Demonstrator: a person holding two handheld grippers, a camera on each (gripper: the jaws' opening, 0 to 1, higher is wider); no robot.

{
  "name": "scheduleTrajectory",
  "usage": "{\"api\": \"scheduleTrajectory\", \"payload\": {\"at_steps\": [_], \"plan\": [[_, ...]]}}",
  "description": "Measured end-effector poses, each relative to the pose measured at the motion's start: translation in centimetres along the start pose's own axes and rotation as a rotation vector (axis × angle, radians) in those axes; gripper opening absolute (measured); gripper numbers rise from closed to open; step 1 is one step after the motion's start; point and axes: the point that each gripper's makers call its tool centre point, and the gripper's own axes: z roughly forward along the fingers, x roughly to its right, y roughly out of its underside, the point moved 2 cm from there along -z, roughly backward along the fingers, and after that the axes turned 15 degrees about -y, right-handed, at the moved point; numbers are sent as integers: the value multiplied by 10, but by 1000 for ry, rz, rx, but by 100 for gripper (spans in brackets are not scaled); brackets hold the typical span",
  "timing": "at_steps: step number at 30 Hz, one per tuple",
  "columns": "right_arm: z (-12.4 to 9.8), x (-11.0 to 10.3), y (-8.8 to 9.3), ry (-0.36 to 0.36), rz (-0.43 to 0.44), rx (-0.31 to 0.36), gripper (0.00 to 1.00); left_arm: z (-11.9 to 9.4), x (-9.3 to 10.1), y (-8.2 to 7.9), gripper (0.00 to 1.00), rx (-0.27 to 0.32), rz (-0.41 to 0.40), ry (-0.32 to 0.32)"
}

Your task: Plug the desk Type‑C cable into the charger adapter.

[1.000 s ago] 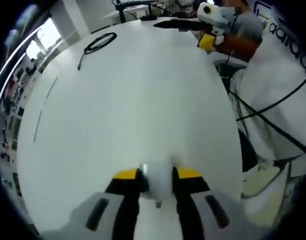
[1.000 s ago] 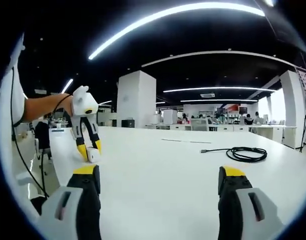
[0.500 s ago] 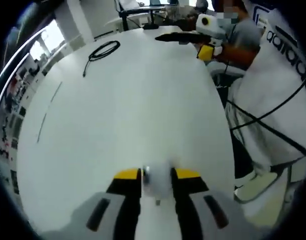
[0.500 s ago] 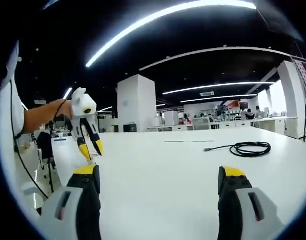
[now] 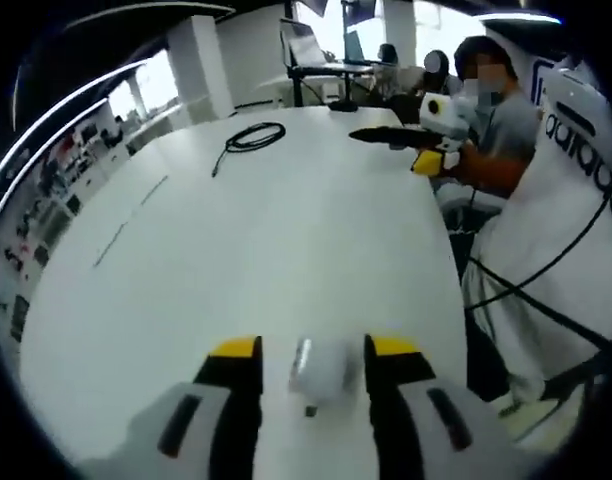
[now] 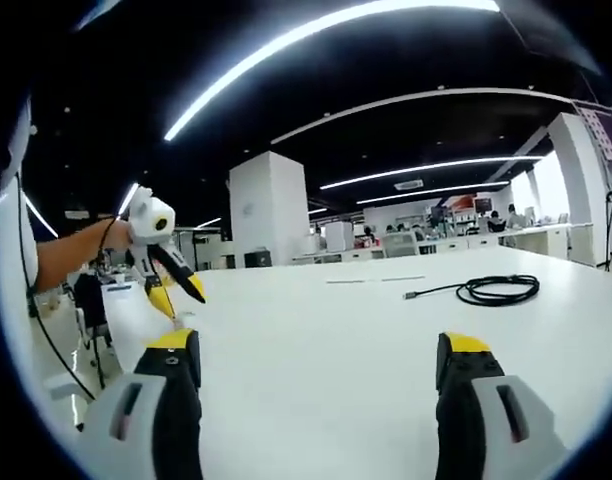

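beyond the jaws in the right gripper view, a wide white table [image 6: 316, 350] runs out to an open office. a thick white pillar [image 6: 268, 210] stands past the jaws, a little to their left, under a dark ceiling [image 6: 406, 130] crossed by long light strips [image 6: 316, 40]. rows of desks [image 6: 466, 240] sit far off to the right. in the left gripper view, bright windows [image 5: 141, 85] lie ahead and left of the jaws, and monitors [image 5: 306, 45] stand past the table's far end.

Coiled cable [image 6: 498, 290] on white desk [image 6: 326, 350]
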Motion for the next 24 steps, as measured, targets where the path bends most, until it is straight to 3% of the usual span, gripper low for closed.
{"api": "scheduleTrajectory", "payload": {"at_steps": [4, 10, 12, 13, 15, 19, 21, 24], "plan": [[-1, 1, 1, 1, 8, 1, 99, 2, -4, 5, 45, 95, -112, -77], [0, -2, 2, -1, 17, 0, 99, -8, -14, 5, 56, 244, -210, -227], [0, -3, 3, -2, 19, -2, 99, -17, -19, 3, 59, 319, -240, -309], [1, -5, 3, -5, 17, -2, 99, -24, -23, 2, 60, 400, -283, -408], [1, -6, 2, -7, 15, 0, 99, -28, -15, 0, 61, 454, -303, -422], [1, -5, 1, -7, 13, -1, 99, -29, -7, 7, 67, 486, -332, -497], [0, -4, 2, -7, 14, -1, 99, -32, -5, 3, 69, 553, -333, -565], [0, -4, 3, -8, 16, -6, 99, -35, 7, 0, 72, 589, -349, -593]]}}
